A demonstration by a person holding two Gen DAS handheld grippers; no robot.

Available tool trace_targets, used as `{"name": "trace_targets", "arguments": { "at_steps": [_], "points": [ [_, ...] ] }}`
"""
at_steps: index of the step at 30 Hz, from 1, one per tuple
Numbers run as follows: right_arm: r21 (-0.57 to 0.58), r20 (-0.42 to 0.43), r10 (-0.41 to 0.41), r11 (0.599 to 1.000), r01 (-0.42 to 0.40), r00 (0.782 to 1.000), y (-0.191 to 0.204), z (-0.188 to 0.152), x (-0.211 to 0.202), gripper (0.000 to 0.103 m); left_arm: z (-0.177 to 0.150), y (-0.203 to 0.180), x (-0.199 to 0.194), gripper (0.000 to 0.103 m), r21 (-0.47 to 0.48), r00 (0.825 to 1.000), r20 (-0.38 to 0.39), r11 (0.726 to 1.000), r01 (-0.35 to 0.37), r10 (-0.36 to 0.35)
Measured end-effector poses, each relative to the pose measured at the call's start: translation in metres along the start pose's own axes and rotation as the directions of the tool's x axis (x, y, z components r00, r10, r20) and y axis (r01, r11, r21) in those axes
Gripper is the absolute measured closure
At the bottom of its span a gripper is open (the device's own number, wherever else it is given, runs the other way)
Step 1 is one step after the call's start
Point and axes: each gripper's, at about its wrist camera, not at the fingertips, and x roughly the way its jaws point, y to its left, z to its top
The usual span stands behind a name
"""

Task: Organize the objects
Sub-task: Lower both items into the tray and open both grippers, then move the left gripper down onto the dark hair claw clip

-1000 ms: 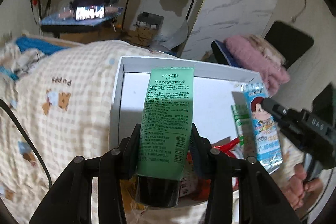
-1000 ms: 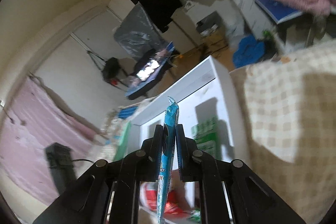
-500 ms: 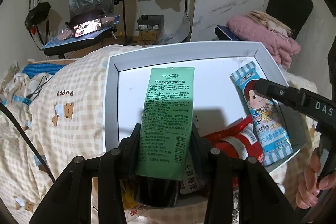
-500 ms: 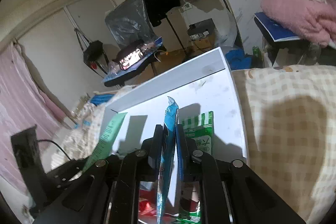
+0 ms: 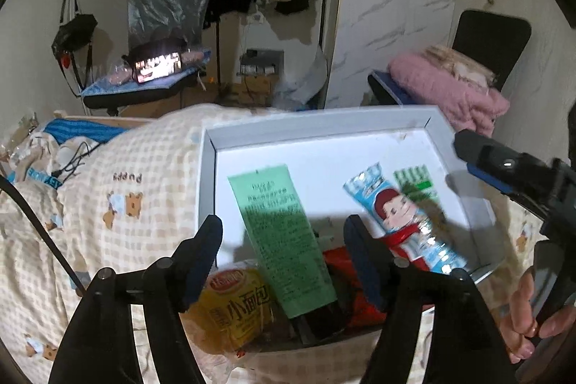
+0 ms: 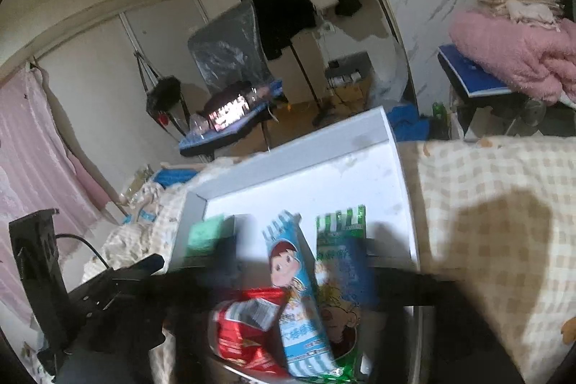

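Observation:
In the left wrist view a green tube (image 5: 277, 222) with a black cap lies loose in the white box (image 5: 316, 121), tilted, between the fingers of my left gripper (image 5: 284, 251). Those jaws are opening and no pad touches it. The blue-striped snack packet (image 6: 295, 283) lies flat in the box on a green packet (image 6: 342, 233) and a red packet (image 6: 244, 322). My right gripper (image 6: 298, 279) is motion-blurred above it, jaws opening, pads off the packet. The same blue packet (image 5: 399, 218) shows in the left view, with one right finger (image 5: 478, 150) over the box's right rim.
The box sits on a checked bear-print blanket (image 5: 108, 204). A yellow snack packet (image 5: 234, 305) lies at the box's near edge. A person's hand (image 5: 529, 312) holds the right gripper. Behind stand a chair with a pink blanket (image 5: 450, 85), hanging clothes and a lit table.
Both grippers went from shut to open. The green tube dropped from the left jaws into the box and tilted. The blue packet left the right jaws and fell flat on the other packets.

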Motion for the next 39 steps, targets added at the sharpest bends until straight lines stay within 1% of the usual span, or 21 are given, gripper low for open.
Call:
{"name": "trace_targets", "arguments": {
  "at_steps": [1, 3, 4, 5, 6, 7, 9, 10, 14, 17, 19, 21, 23, 24, 27, 29, 32, 34, 36, 37, 39],
  "points": [
    [-0.022, 0.034, 0.008, 1.0, -0.007, 0.999, 0.005, 0.002, -0.009, 0.016, 0.002, 0.0, -0.005, 0.026, -0.002, 1.0, 0.015, 1.0, 0.007, -0.007],
    [-0.059, 0.051, -0.005, 0.998, 0.008, 0.999, 0.015, 0.006, -0.019, 0.016, 0.004, 0.001, -0.015, 0.026, -0.011, 0.999, 0.046, 1.0, 0.019, -0.018],
    [-0.067, 0.07, -0.023, 0.997, 0.027, 0.997, 0.02, 0.01, -0.026, 0.012, 0.006, 0.001, -0.021, 0.026, -0.015, 0.997, 0.067, 1.0, 0.027, -0.026],
    [-0.066, 0.082, -0.022, 0.997, 0.027, 0.996, 0.023, 0.011, -0.03, 0.004, 0.007, 0.002, -0.026, 0.026, -0.015, 0.996, 0.079, 0.999, 0.034, -0.032],
    [-0.062, 0.106, 0.001, 0.998, 0.006, 0.994, 0.025, 0.012, -0.037, 0.0, 0.008, 0.002, -0.032, 0.025, -0.015, 0.994, 0.098, 0.999, 0.045, -0.043],
    [-0.055, 0.132, 0.046, 0.998, -0.039, 0.99, 0.025, 0.013, -0.047, 0.0, 0.008, 0.003, -0.036, 0.024, -0.015, 0.993, 0.107, 0.999, 0.05, -0.048],
    [-0.038, 0.165, 0.088, 0.996, -0.083, 0.982, 0.025, 0.016, -0.058, 0.0, 0.01, 0.004, -0.044, 0.023, -0.024, 0.99, 0.127, 0.998, 0.059, -0.055],
    [-0.022, 0.186, 0.098, 0.995, -0.096, 0.978, 0.024, 0.018, -0.065, 0.0, 0.01, 0.005, -0.046, 0.023, -0.032, 0.99, 0.126, 0.997, 0.068, -0.063],
    [0.019, 0.204, 0.105, 0.994, -0.111, 0.973, 0.02, 0.022, -0.076, 0.0, 0.013, 0.012, -0.051, 0.022, -0.078, 0.989, 0.08, 0.988, 0.133, -0.127],
    [0.067, 0.155, 0.089, 0.993, -0.1, 0.984, 0.012, 0.022, -0.078, 0.0, 0.009, 0.017, -0.055, 0.02, -0.13, 0.987, 0.05, 0.978, 0.161, -0.155],
    [0.074, 0.163, 0.068, 0.994, -0.08, 0.984, 0.005, 0.021, -0.083, 0.0, 0.007, 0.019, -0.056, 0.018, -0.151, 0.987, 0.009, 0.976, 0.159, -0.16],
    [0.061, 0.181, 0.003, 0.998, -0.014, 0.984, 0.002, 0.018, -0.09, 0.0, 0.004, 0.021, -0.059, 0.018, -0.159, 0.986, -0.008, 0.974, 0.161, -0.165],
    [0.022, 0.179, -0.048, 0.999, 0.045, 0.983, 0.006, 0.017, -0.1, 0.0, 0.001, 0.02, -0.062, 0.018, -0.146, 0.988, -0.021, 0.978, 0.147, -0.151],
    [0.002, 0.171, -0.055, 0.998, 0.056, 0.984, 0.008, 0.016, -0.103, 0.0, 0.001, 0.018, -0.064, 0.018, -0.134, 0.989, -0.035, 0.982, 0.135, -0.141],
    [-0.02, 0.101, -0.099, 0.995, 0.102, 0.99, 0.013, 0.013, -0.106, 0.0, -0.005, 0.008, -0.071, 0.018, -0.09, 0.991, -0.059, 0.989, 0.115, -0.121],
    [-0.027, 0.095, -0.113, 0.993, 0.116, 0.989, 0.016, 0.006, -0.109, 0.0, -0.011, 0.001, -0.075, 0.018, -0.049, 0.991, -0.071, 0.993, 0.11, -0.113],
    [-0.063, 0.075, -0.092, 0.993, 0.097, 0.993, 0.024, -0.008, -0.108, 0.0, -0.02, -0.008, -0.078, 0.018, -0.001, 0.99, -0.097, 0.994, 0.106, -0.106],
    [-0.073, 0.034, -0.049, 0.996, 0.051, 0.998, 0.029, -0.019, -0.101, 0.0, -0.027, -0.012, -0.076, 0.018, 0.011, 0.986, -0.12, 0.993, 0.12, -0.118],
    [-0.046, -0.003, 0.027, 0.999, -0.027, 1.0, 0.028, -0.034, -0.096, 0.0, -0.036, -0.011, -0.073, 0.018, -0.001, 0.978, -0.15, 0.989, 0.147, -0.146],
    [-0.02, -0.018, 0.045, 0.999, -0.046, 0.999, 0.026, -0.04, -0.093, 0.0, -0.042, -0.01, -0.069, 0.018, -0.014, 0.971, -0.175, 0.986, 0.165, -0.165],
    [0.021, -0.058, 0.075, 0.997, -0.074, 0.995, 0.018, -0.048, -0.084, 0.0, -0.055, -0.009, -0.061, 0.018, -0.017, 0.961, -0.218, 0.985, 0.17, -0.17]
  ]
}}
